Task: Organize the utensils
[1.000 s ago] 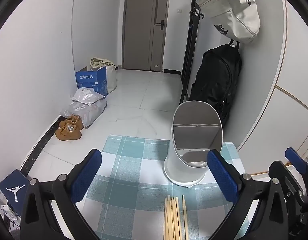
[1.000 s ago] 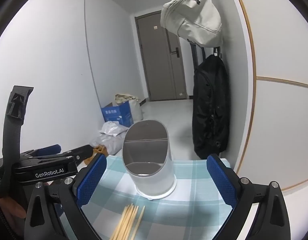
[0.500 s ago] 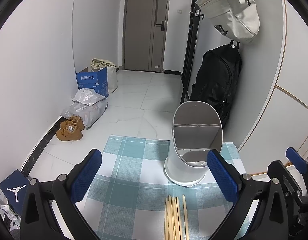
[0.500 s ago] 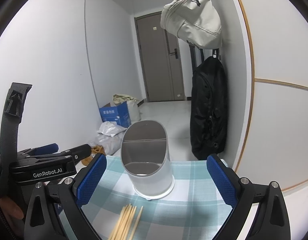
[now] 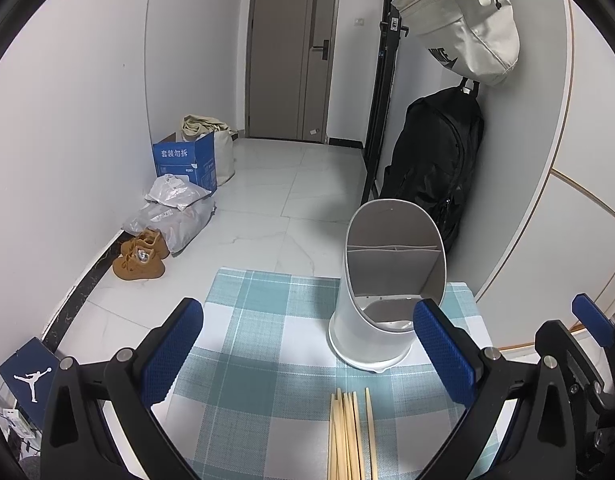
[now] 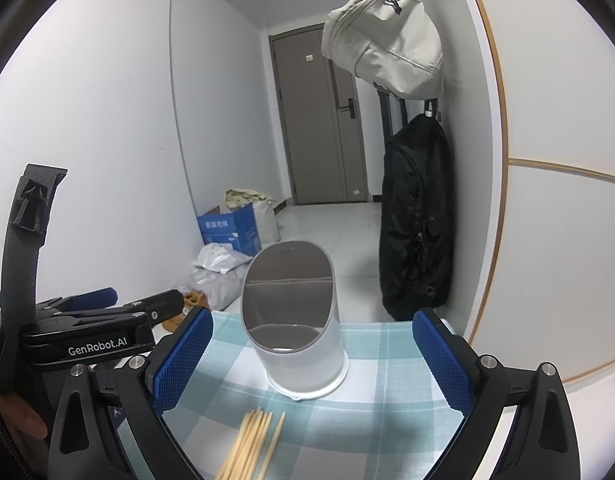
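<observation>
A white utensil holder (image 5: 389, 280) (image 6: 293, 318) with grey inner dividers stands upright on a teal checked tablecloth (image 5: 267, 360) (image 6: 367, 412). Several wooden chopsticks (image 5: 349, 434) (image 6: 253, 444) lie side by side on the cloth in front of it. My left gripper (image 5: 307, 350) hangs open above the cloth, short of the chopsticks, nothing between its blue pads. My right gripper (image 6: 307, 360) is open too, with the holder framed between its fingers. The left gripper's body (image 6: 91, 332) shows at the left of the right wrist view.
The small table ends just beyond the holder, with white floor tiles past it. A black backpack (image 5: 435, 160) and a beige bag (image 5: 463, 24) hang on the wall to the right. A blue box (image 5: 185, 164), plastic bags and brown shoes (image 5: 141, 254) lie by the left wall.
Both grippers stay open. The right wrist view has shifted slightly, with the holder and chopsticks drifting a little left and down; the left view is nearly unchanged.
</observation>
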A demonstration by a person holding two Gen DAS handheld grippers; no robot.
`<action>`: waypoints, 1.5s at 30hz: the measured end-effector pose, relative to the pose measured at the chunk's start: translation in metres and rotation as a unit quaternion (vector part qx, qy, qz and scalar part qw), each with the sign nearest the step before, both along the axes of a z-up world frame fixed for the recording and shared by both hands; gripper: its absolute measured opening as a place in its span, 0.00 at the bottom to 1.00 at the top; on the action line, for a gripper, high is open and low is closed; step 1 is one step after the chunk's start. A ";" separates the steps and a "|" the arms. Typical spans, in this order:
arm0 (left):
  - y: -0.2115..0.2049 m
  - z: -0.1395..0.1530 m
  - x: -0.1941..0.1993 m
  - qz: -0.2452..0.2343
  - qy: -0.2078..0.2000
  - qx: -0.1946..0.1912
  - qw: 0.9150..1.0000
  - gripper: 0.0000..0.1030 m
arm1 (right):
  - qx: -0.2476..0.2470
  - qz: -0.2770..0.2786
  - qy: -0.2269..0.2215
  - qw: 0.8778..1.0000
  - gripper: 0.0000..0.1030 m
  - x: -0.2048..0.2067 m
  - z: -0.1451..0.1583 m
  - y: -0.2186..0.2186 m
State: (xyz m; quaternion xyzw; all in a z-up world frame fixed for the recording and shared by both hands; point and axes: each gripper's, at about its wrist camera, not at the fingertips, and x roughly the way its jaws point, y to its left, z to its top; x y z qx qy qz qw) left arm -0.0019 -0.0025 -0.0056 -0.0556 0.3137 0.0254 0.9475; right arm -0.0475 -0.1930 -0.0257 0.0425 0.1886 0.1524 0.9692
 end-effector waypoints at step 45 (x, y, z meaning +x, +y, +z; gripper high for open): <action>0.012 -0.031 0.016 0.001 0.053 0.019 0.998 0.99 | -0.044 -0.002 0.094 0.995 0.97 0.030 -0.033 0.015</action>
